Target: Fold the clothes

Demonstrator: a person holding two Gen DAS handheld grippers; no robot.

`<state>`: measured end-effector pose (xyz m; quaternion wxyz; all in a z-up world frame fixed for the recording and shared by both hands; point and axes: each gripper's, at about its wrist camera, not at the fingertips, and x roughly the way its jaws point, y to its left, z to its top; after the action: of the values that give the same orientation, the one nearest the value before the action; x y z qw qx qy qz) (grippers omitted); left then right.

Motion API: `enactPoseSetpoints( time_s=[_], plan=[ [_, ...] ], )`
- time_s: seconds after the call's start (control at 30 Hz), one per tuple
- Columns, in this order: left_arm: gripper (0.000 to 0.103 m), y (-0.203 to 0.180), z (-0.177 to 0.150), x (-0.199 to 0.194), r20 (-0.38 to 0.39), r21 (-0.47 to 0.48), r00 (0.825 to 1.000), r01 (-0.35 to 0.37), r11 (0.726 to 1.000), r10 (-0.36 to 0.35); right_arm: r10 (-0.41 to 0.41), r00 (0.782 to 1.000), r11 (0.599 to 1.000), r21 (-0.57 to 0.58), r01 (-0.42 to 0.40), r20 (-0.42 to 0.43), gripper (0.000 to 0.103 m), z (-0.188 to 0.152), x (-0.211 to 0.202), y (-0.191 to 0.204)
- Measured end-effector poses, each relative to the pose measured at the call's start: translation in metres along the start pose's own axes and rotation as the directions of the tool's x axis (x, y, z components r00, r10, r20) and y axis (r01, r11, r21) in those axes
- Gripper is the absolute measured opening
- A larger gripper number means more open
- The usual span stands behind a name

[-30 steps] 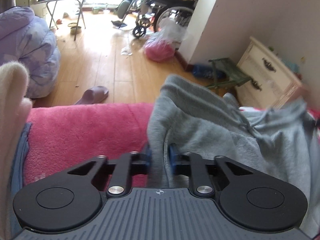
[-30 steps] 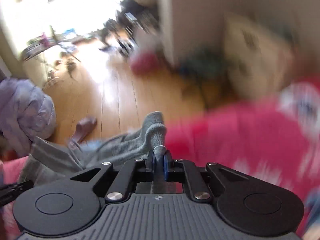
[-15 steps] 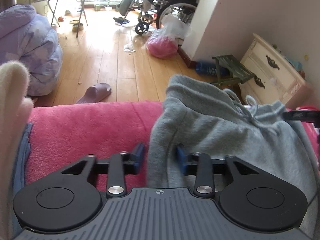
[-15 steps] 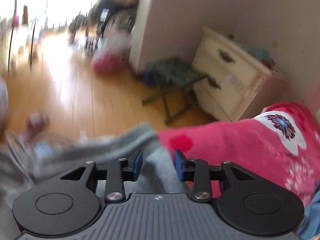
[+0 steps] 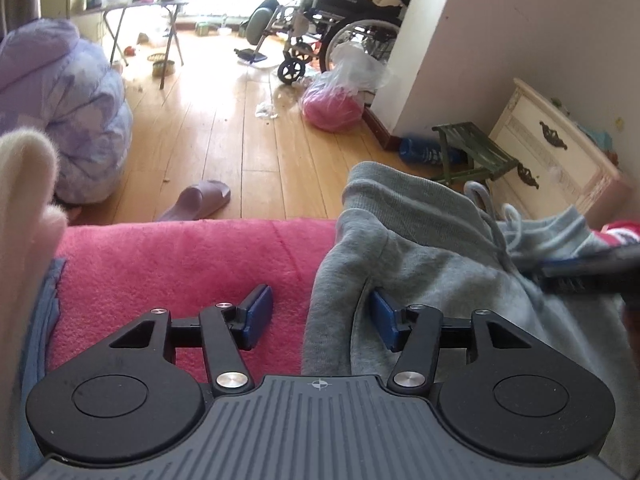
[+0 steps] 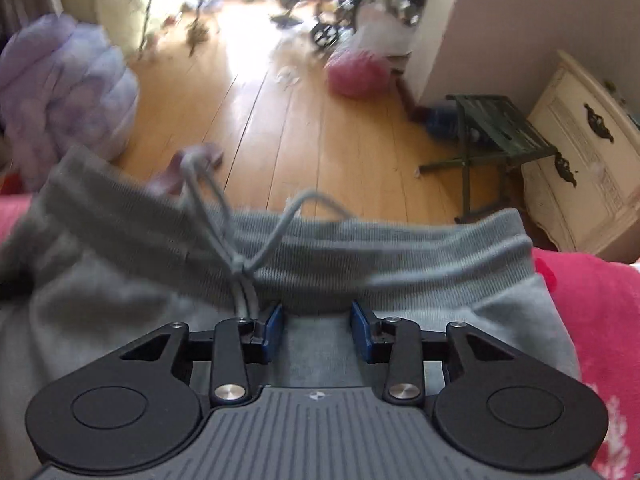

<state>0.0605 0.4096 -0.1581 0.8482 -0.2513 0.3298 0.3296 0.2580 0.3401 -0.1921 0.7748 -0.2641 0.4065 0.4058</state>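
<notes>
Right wrist: sweatpants (image 6: 360, 280) waistband at blanket (image 6: 592, 312) edge

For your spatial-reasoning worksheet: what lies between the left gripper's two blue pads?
In the left wrist view, the left gripper has its jaws opening; between its pads lie pink blanket and the edge of the grey sweatpants, unpinched.

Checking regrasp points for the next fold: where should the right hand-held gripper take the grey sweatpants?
Grip the ribbed waistband of the grey sweatpants, right of the drawstring knot, coming from above. The band lies as a thick raised ridge across the pink blanket, so it probably pinches easily; keep clear of the loose cords.
</notes>
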Motion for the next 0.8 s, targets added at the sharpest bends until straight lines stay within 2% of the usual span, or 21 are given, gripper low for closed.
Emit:
enactPoseSetpoints(
  time_s=[0.07,0.17,0.27,0.37,0.43,0.53,0.63,0.7,0.8],
  plan=[
    [0.055,-0.001,0.000,0.000,0.004,0.014,1.000,-0.005,1.000,0.005,-0.010,0.999,0.998,0.070,0.007,0.041,0.039,0.006,-0.006,-0.007],
    [0.055,0.000,0.002,-0.003,-0.006,0.007,1.000,-0.006,1.000,0.006,-0.032,0.991,0.979,0.202,0.005,0.129,0.039,0.005,-0.035,-0.036],
    [0.055,0.005,0.006,-0.009,-0.016,-0.009,1.000,0.000,1.000,0.000,0.016,0.975,0.936,0.339,-0.093,0.223,0.039,-0.012,-0.084,-0.072],
    [0.057,0.012,0.008,-0.021,-0.028,-0.043,1.000,0.010,0.999,-0.012,0.058,0.950,0.909,0.376,-0.177,0.308,0.039,-0.048,-0.158,-0.098],
    [0.059,0.015,0.007,-0.032,-0.033,-0.058,0.999,0.014,0.998,-0.016,0.077,0.939,0.906,0.370,-0.206,0.334,0.039,-0.077,-0.211,-0.103],
    [0.061,0.016,-0.002,-0.054,-0.062,-0.058,0.998,0.021,0.998,-0.025,0.095,0.930,0.908,0.351,-0.227,0.355,0.041,-0.129,-0.297,-0.093],
    [0.061,0.014,-0.013,-0.075,-0.092,-0.033,0.995,0.041,0.999,-0.044,0.101,0.930,0.896,0.373,-0.239,0.354,0.041,-0.182,-0.373,-0.076],
    [0.062,0.008,-0.022,-0.089,-0.115,0.009,0.992,0.051,0.999,-0.049,0.108,0.925,0.862,0.429,-0.269,0.364,0.042,-0.220,-0.413,-0.070],
    [0.063,-0.002,-0.034,-0.109,-0.167,0.060,0.985,0.054,0.997,-0.044,0.102,0.915,0.772,0.549,-0.320,0.391,0.042,-0.288,-0.460,-0.055]
  ],
)
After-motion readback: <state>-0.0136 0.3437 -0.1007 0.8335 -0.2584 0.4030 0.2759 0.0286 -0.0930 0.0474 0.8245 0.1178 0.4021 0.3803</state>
